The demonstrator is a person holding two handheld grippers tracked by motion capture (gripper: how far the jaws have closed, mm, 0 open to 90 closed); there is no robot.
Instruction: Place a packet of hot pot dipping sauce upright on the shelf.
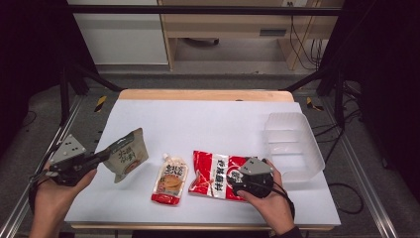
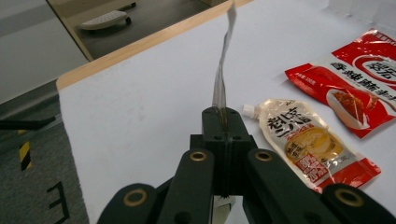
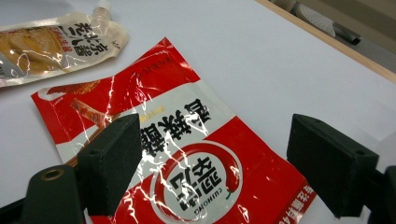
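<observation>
Here, left hand-held gripper (image 1: 105,154) raised, clamping grey pouch (image 1: 128,154) edge, right hand-held gripper (image 3: 212,158) agape over red packet (image 3: 187,154)

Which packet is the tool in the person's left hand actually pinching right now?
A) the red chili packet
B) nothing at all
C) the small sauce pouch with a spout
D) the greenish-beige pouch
D: the left gripper is shut on the edge of the greenish-beige pouch, holding it up off the table, while the spouted sauce pouch and the red packet lie flat.
</observation>
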